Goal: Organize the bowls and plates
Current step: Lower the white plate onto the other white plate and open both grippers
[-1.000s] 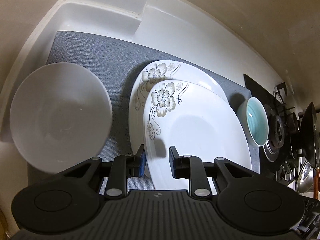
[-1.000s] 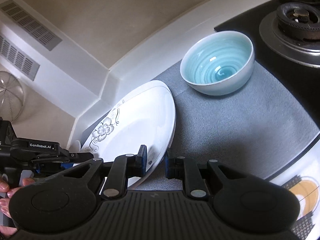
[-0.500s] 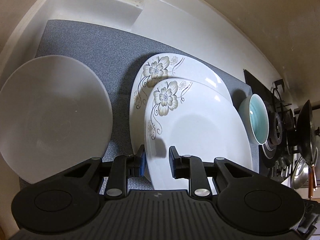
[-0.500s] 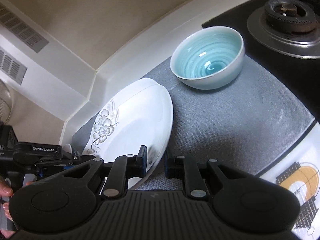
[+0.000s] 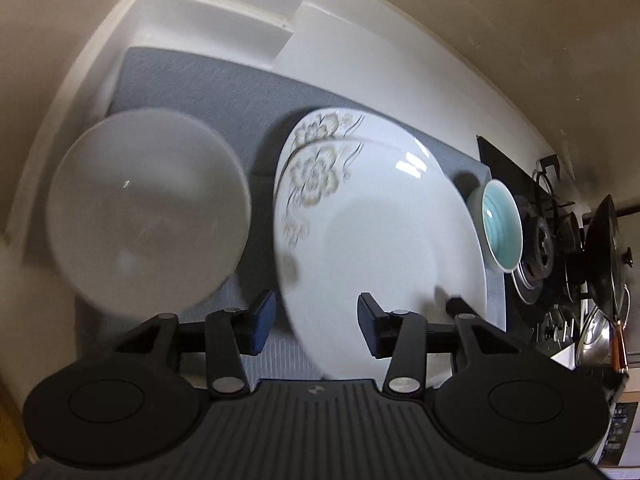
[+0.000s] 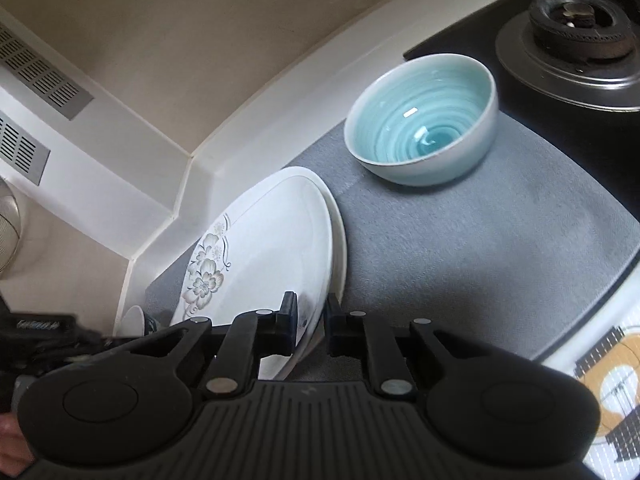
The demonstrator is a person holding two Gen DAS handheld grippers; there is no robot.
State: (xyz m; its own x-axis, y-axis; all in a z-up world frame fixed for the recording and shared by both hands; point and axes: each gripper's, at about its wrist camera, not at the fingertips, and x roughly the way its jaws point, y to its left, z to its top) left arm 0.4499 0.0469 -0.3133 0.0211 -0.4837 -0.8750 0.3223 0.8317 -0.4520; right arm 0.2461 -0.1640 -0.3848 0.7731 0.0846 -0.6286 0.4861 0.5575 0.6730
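Two white plates with a flower print lie stacked on the grey mat (image 5: 224,92); the top plate (image 5: 384,240) almost covers the lower one (image 5: 340,118). My left gripper (image 5: 316,320) is open, its fingers spread either side of the top plate's near rim. My right gripper (image 6: 310,326) is shut on the top plate's edge (image 6: 272,264) from the other side. A plain white bowl (image 5: 148,208) stands left of the plates. A light-blue bowl (image 6: 422,132) stands to their right, also seen in the left wrist view (image 5: 500,224).
A gas hob with a burner (image 6: 572,24) lies right of the mat. A dark pan (image 5: 608,256) and a steel lid (image 5: 596,344) are beyond it. White ledges (image 5: 360,44) and the wall close the back. A patterned cloth (image 6: 608,376) is at the front right.
My left gripper has opened and let go of the top plate. The top plate has slid up over the lower one, so the two line up. The right gripper still grips its edge.
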